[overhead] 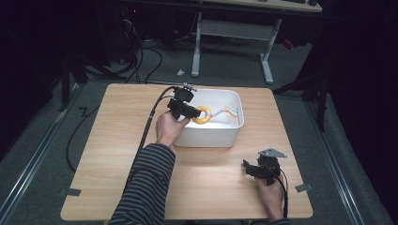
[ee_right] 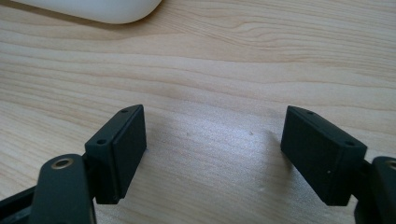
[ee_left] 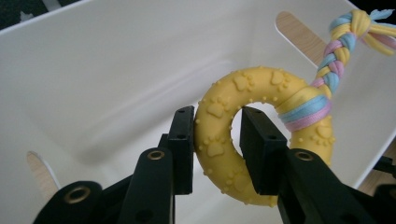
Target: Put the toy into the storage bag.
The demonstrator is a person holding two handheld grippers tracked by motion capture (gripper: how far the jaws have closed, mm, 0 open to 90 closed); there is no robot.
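Observation:
A yellow rubber ring toy (ee_left: 219, 140) with paw prints and a braided pastel rope tail (ee_left: 336, 51) hangs inside the white plastic bin (overhead: 225, 136). My left gripper (ee_left: 217, 140) is shut on the ring, one jaw outside it and one through its hole. From above, the ring toy (overhead: 204, 115) sits over the bin's left part, with the left gripper (overhead: 185, 110) at the bin's left rim. My right gripper (ee_right: 212, 151) is open over bare wood, nothing between its jaws. In the high view the right gripper (overhead: 263, 168) rests near the table's front right.
The bin stands at the back middle of the wooden table (overhead: 117, 154). Its rounded corner (ee_right: 93, 9) shows at the top of the right gripper view. A desk frame (overhead: 234, 42) and cables lie on the floor beyond the table.

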